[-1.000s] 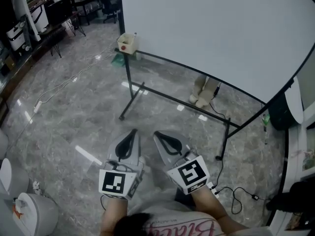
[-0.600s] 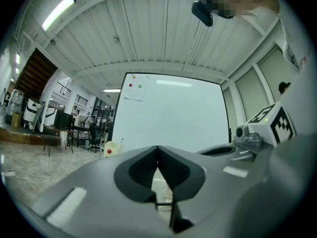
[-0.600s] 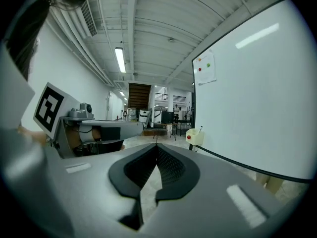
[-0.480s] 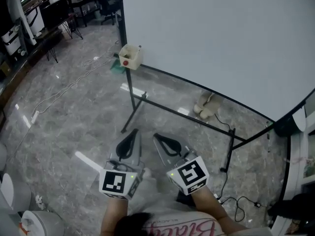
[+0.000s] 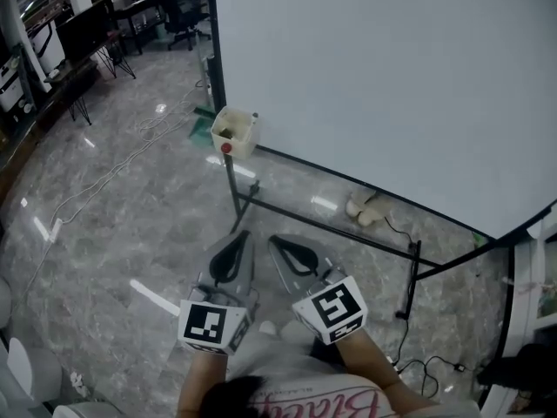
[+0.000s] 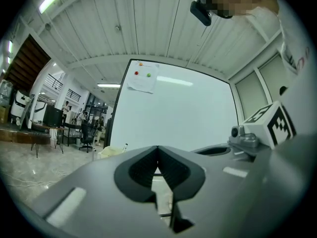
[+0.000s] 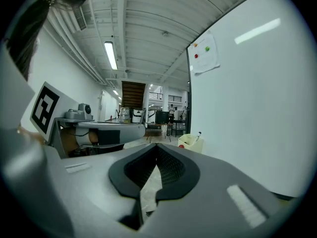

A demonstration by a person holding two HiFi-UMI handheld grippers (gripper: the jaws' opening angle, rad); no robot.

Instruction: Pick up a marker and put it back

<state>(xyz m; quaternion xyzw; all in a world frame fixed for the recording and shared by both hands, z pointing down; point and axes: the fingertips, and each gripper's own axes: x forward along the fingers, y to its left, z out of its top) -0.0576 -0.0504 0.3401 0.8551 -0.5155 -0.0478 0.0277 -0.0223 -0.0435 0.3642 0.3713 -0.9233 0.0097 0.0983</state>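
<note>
Both my tools are clenched with nothing in them. My left gripper (image 5: 235, 236) has its jaws pressed together on empty air, and my right gripper (image 5: 278, 240) is closed the same way, bare floor showing through the gap behind the pads. I hold them side by side, low in front of me.

The marker (image 7: 198, 135) stands nearly upright in a small cream box (image 5: 235, 131) hung at the lower left corner of the whiteboard (image 5: 392, 85). From my grippers that box is at about twelve o'clock and well apart; along my right jaws it shows at about two o'clock.

Only the marker's top pokes above the box rim. I expect it to be light and stiff, with a smooth plastic barrel that could slide or twist between the pads. I would open the jaws first, come down from above, and pinch across the exposed part squarely, as low toward the rim as the box allows. A firm, gentle squeeze should do; it is not fragile.
</note>
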